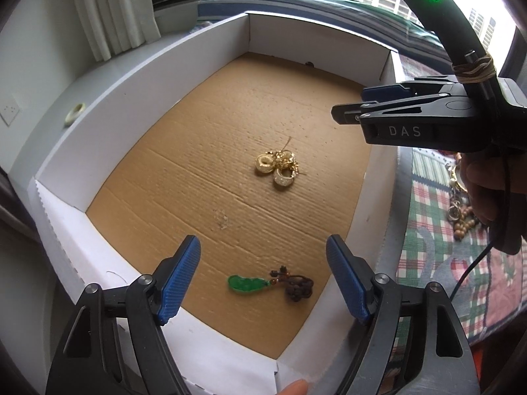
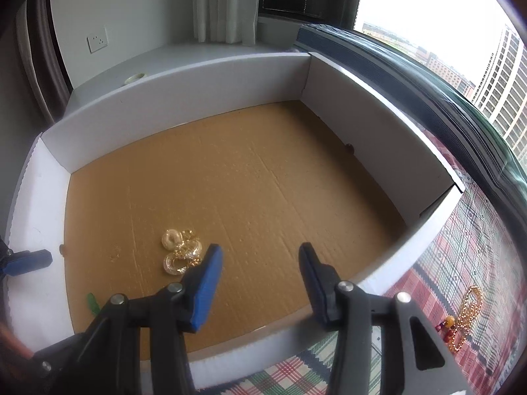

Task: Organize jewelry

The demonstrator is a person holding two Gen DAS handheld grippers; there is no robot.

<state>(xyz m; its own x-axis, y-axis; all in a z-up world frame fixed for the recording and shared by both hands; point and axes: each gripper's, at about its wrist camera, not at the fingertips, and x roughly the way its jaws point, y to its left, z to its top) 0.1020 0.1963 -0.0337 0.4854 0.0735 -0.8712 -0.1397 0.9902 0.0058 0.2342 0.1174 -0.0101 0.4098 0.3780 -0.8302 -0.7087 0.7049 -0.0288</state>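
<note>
Cardboard box (image 1: 59, 151) holding gold rings (image 1: 278, 166), green pendant (image 1: 245, 283); left tool (image 1: 263, 276) released above pendant; right tool (image 2: 260, 283) released, empty.

A surface covered by a plaid cloth (image 2: 467, 247) is seen at the lower right of the right wrist view. A white-walled box (image 2: 178, 98) with a brown cardboard floor is set on it. A gold chain (image 2: 467, 316) and a small bead charm (image 2: 448, 323) lie on the cloth, right of the box. Wooden beads (image 1: 464, 223) are noted at the right edge of the left wrist view.
</note>
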